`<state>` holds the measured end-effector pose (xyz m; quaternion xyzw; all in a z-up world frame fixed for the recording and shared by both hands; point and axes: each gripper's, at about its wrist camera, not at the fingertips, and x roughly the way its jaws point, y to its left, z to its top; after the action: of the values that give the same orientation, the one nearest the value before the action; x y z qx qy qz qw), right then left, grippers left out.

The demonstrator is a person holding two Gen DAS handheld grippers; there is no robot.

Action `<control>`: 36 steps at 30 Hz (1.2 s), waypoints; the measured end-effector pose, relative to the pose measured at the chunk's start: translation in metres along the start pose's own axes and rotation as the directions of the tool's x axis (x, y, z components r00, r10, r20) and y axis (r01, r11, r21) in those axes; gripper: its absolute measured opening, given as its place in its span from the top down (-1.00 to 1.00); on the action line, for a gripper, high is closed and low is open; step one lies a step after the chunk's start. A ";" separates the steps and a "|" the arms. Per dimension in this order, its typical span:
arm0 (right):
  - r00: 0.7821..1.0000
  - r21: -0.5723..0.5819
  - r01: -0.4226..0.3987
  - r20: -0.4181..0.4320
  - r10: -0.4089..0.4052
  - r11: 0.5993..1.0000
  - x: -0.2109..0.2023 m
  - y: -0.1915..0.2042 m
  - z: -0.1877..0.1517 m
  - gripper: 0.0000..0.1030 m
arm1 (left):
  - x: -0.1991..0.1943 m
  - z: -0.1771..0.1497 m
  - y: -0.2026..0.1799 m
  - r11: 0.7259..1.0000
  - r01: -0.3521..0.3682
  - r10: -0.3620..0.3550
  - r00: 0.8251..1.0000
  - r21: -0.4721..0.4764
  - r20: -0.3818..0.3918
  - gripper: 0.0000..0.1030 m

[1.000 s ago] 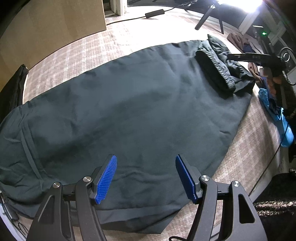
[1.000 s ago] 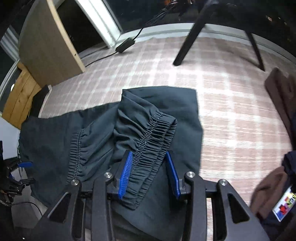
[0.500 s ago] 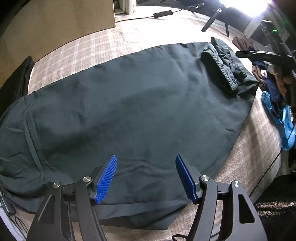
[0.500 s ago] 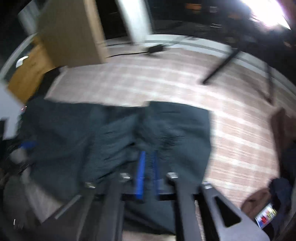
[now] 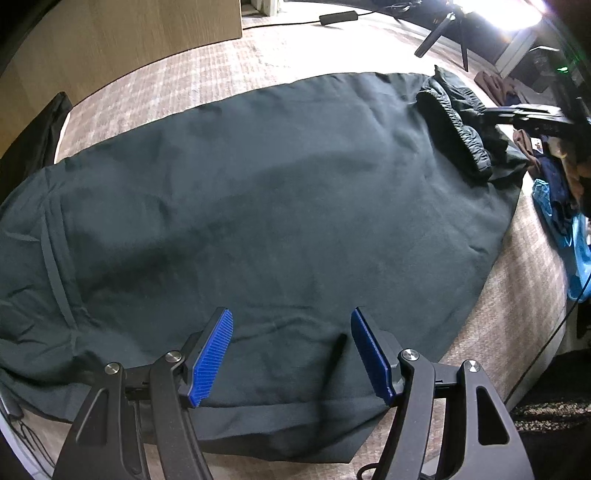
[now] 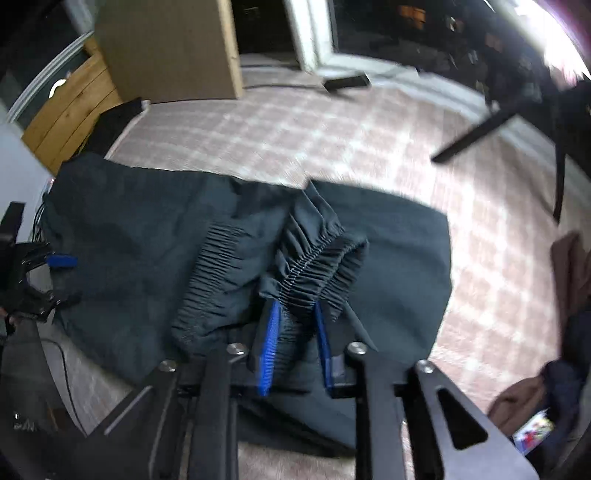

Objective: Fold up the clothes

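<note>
Garment (image 5: 277, 206), dark, spread flat across a checked cloth (image 5: 517, 302) that covers the work surface; we count it as trousers or a like piece, since one end carries a gathered elastic waistband (image 6: 314, 266). Seen from our left wrist view, the fabric fills the middle of the picture, its near hem lying under the left gripper (image 5: 291, 354), whose blue pads (image 5: 210, 362) stand wide apart above the fabric with nothing between them. Waistband end lies at the far right of that view, bunched and raised off the flat part. Right gripper (image 6: 295, 347): jaws closing, pads on either side of a fold of the bunched waistband, which sits between them and stands up from the rest; the picture is blurred, so we cannot tell how firmly the fold is pinched. Further items: a wooden panel (image 6: 166, 48) at the far edge, a black tripod leg (image 6: 476, 133) on the cloth's far right, a black adapter with cable (image 5: 338, 17) beyond the garment, a heap of brown and blue clothes (image 5: 554, 177) at the right edge, just beside the waistband end.
</note>
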<state>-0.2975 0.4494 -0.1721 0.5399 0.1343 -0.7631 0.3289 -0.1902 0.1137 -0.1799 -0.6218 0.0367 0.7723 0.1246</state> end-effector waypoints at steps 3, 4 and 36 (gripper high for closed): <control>0.999 -0.097 0.032 -0.023 -0.034 0.995 -0.008 0.024 0.008 0.94 | -0.001 0.001 0.002 1.000 0.004 -0.004 1.000 -0.005 0.008 -0.25; 0.999 -0.130 0.021 -0.037 -0.026 0.991 -0.006 0.033 0.011 0.94 | -0.002 0.002 0.002 1.000 0.008 -0.008 1.000 -0.008 0.012 -0.25; 0.998 0.220 -0.004 0.062 -0.010 0.975 -0.013 -0.045 -0.052 0.13 | 0.009 0.139 -0.109 0.977 0.205 -0.208 0.976 0.051 0.057 -0.45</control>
<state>-0.2859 0.5169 -0.1870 0.5487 0.0392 -0.7902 0.2700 -0.2983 0.2503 -0.1470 -0.5950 -0.0148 0.7731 0.2191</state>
